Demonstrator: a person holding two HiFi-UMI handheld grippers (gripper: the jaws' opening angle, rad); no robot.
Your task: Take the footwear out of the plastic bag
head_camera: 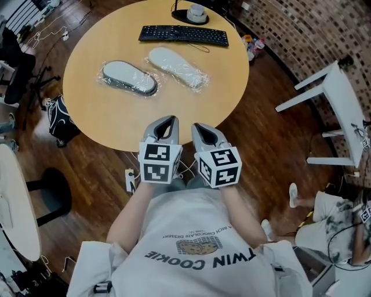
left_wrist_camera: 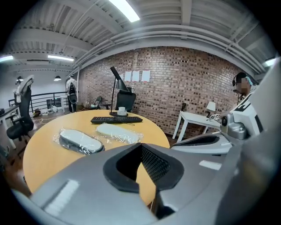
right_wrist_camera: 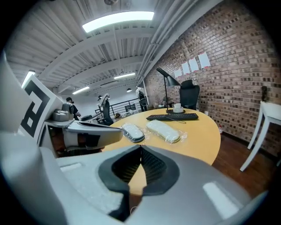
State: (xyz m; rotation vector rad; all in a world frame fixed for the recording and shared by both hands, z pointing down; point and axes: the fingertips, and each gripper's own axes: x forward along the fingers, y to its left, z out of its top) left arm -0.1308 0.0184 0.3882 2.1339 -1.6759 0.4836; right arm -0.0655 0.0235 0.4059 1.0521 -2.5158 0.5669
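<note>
Two slippers lie on the round wooden table [head_camera: 110, 122], each sealed in its own clear plastic bag. The grey-rimmed slipper [head_camera: 128, 78] [left_wrist_camera: 79, 140] [right_wrist_camera: 133, 132] is on the left. The paler slipper [head_camera: 177, 67] [left_wrist_camera: 117, 132] [right_wrist_camera: 163, 130] lies to its right, nearer the keyboard. My left gripper [head_camera: 168, 122] [left_wrist_camera: 140, 145] and right gripper [head_camera: 200, 126] [right_wrist_camera: 140, 147] are side by side at the table's near edge, close to my body and well short of both bags. Each has its jaws shut, tips meeting, with nothing held.
A black keyboard [head_camera: 183, 35] and a lamp base [head_camera: 194, 13] sit at the table's far side. A white side table [head_camera: 342, 110] stands to the right. On the floor at left are a dark bag [head_camera: 58, 119] and an office chair [head_camera: 14, 64]. Another person sits at bottom right.
</note>
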